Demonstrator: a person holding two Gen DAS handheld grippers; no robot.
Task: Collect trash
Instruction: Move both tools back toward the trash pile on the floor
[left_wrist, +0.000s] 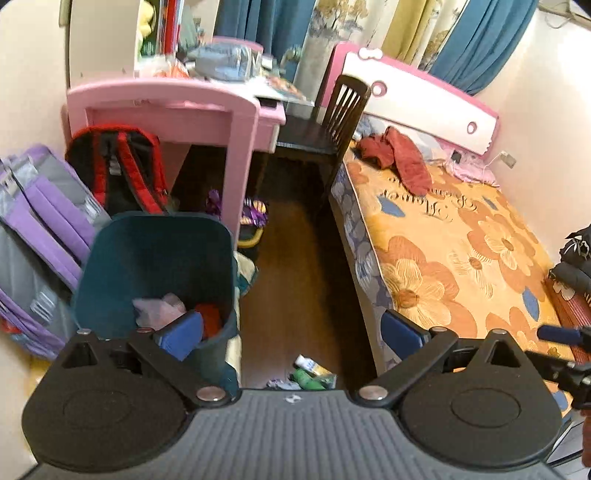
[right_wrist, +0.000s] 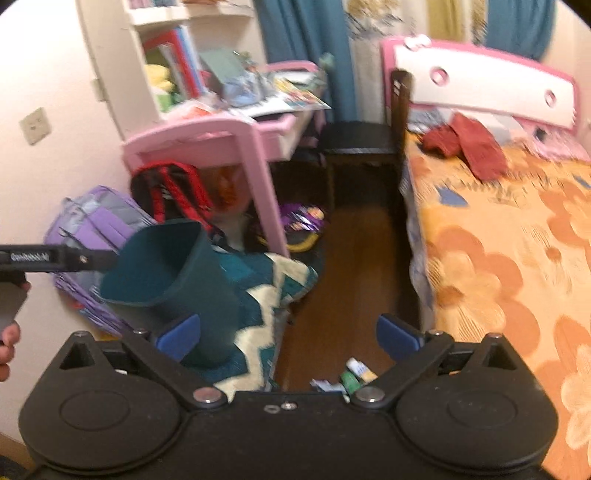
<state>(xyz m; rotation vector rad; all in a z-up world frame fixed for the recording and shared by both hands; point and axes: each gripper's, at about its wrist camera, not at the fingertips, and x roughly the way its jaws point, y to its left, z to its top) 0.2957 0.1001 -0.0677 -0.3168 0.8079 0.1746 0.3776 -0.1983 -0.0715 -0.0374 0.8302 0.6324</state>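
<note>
Left gripper (left_wrist: 291, 332): jaws released, empty. Right gripper (right_wrist: 290, 334): jaws released, empty. Teal bin (left_wrist: 155, 266): upright beside pink desk (left_wrist: 166, 107), holding scraps. Trash wrappers (left_wrist: 306, 374): on wooden floor (left_wrist: 295, 266), near bed (left_wrist: 461, 251) edge.

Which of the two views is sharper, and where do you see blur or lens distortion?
Left wrist view: sharper, the teal bin and floral bedspread are crisp; only the desk top clutter is smeared. Right wrist view: motion blur throughout, strongest on the bedspread. Both: fisheye bending at the edges.
</note>
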